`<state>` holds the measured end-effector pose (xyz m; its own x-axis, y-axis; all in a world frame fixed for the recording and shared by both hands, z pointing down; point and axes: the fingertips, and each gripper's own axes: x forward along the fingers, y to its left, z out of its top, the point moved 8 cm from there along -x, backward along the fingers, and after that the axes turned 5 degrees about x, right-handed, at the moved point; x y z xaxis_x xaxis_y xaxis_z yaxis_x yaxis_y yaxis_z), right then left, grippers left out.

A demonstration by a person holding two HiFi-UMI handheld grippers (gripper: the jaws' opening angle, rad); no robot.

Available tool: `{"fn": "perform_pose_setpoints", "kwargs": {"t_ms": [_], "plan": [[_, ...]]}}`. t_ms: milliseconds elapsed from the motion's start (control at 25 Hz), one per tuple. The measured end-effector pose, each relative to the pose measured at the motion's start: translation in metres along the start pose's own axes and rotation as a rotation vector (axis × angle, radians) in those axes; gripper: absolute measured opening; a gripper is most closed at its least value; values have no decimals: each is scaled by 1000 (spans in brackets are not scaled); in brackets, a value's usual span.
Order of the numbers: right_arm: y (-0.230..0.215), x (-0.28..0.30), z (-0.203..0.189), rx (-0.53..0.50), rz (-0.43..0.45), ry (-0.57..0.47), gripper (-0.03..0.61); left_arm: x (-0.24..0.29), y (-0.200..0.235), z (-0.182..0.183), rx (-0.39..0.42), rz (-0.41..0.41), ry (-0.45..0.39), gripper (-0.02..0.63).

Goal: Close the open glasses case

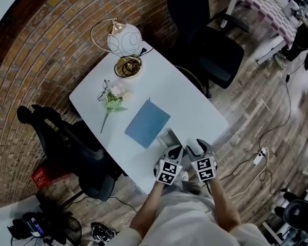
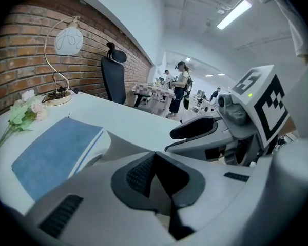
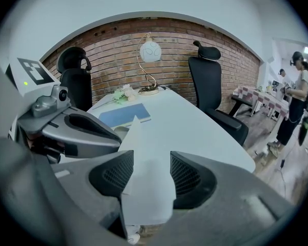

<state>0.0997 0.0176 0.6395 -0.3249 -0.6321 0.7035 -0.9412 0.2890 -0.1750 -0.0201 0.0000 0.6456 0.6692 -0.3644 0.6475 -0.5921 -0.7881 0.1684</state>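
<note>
A white tabletop [image 1: 195, 106], seen from above, has a flat blue pad [image 1: 148, 123] near its middle. The glasses case [image 1: 169, 137], small and pale, sits just beside the pad's near corner, on the side towards the person, and both grippers converge there. The right gripper [image 1: 195, 147] is clamped on a white pointed flap [image 3: 143, 188], apparently the case's open lid, which stands up with its tip aimed at the pad. The left gripper [image 1: 175, 151], just beside it, has its jaws pressed together on nothing visible. The right gripper seems best placed to swing the lid down. The case's long axis cannot be made out.
</note>
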Motion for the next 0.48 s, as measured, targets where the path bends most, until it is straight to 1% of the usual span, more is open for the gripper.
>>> {"fn": "perform_pose_setpoints", "kwargs": {"t_ms": [480], "plan": [[8, -2, -1, -25, 32, -4, 225, -8, -2, -7, -12, 36, 0, 3]]}}
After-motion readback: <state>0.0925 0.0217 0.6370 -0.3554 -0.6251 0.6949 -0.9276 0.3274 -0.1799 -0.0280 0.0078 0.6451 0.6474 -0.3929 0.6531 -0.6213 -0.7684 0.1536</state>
